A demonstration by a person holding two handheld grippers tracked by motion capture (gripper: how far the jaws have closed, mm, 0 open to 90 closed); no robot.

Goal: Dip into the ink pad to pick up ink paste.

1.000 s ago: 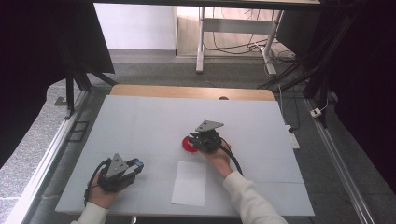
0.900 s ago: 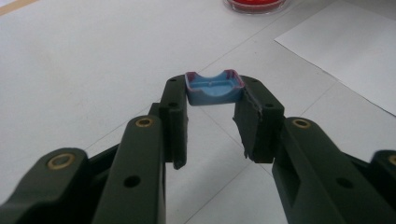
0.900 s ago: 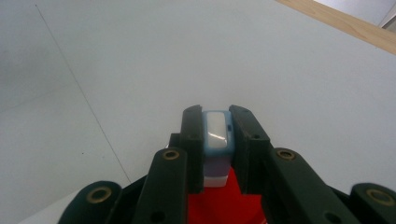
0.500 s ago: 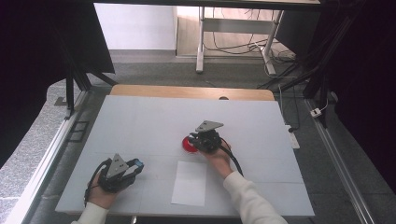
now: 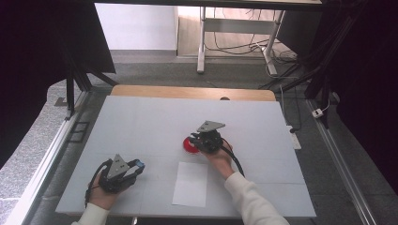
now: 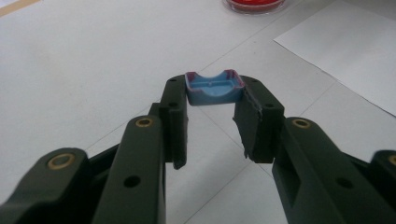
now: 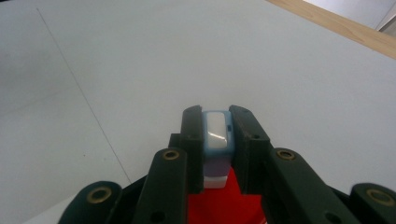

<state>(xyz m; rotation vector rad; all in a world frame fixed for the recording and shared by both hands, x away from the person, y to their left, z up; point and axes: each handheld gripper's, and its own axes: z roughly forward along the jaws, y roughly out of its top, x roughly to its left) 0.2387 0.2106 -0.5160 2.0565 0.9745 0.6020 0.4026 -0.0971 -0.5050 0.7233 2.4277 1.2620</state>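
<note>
Claws both pinching: L claw (image 6: 212, 105) blue cap (image 6: 214, 87), R claw (image 7: 215, 128) blue-white stamp (image 7: 216, 133) over red pad (image 5: 189, 145).

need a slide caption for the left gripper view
Left hand-held gripper shut on a blue cap, above the white table; red ink pad and paper sheet beyond.

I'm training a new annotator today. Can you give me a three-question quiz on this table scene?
1. True or false: the left gripper holds a small blue cap between its jaws.
2. What lies right under the right gripper? A) white sheet B) red ink pad C) wooden strip
3. What does the right gripper clamp?

Key
1. True.
2. B: the red ink pad; the white sheet lies nearer the person.
3. A small blue-and-white stamp, held upright over the pad.
</note>
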